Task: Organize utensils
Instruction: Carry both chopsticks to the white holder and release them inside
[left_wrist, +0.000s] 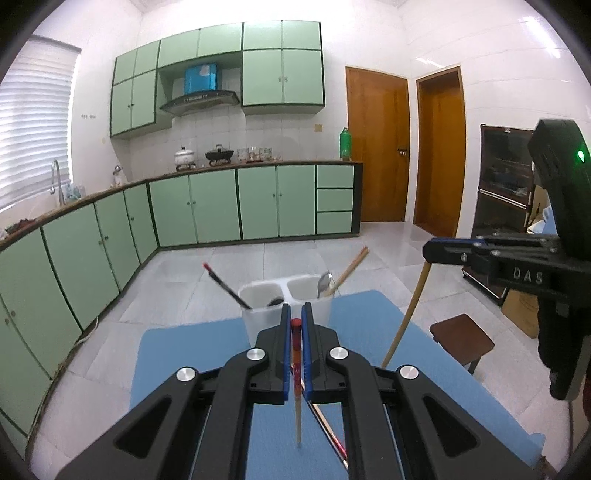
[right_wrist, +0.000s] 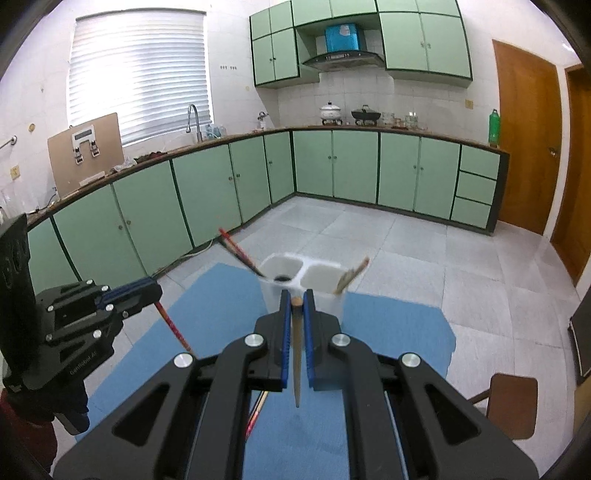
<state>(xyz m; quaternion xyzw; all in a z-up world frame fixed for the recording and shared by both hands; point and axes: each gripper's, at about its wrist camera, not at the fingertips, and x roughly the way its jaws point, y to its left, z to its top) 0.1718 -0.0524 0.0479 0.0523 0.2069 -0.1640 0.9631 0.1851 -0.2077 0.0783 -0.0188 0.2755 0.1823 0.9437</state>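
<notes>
Left tongs (left_wrist: 295, 320): closed on a red-tipped chopstick (left_wrist: 296, 369), which hangs point-down above the blue mat (left_wrist: 184, 362).
Loose chopstick (left_wrist: 328, 424): a dark, red-patterned one lies on the mat beneath the left tongs.
Holder (left_wrist: 258, 317): white, with two compartments, standing on the mat at the far side of the worktop, just beyond both tongs.
Holder, left compartment: a black chopstick with a red end (left_wrist: 225, 284) leans out to the left.
Holder, right compartment: a metal spoon (left_wrist: 323, 282) and a pale wooden chopstick pair (left_wrist: 349, 271) lean to the right.
Right tongs (right_wrist: 296, 306): closed on a tan wooden chopstick (right_wrist: 297, 354), held nearly upright with its point down, above the mat.
Stool (right_wrist: 511, 404): brown, beside the worktop at right.
</notes>
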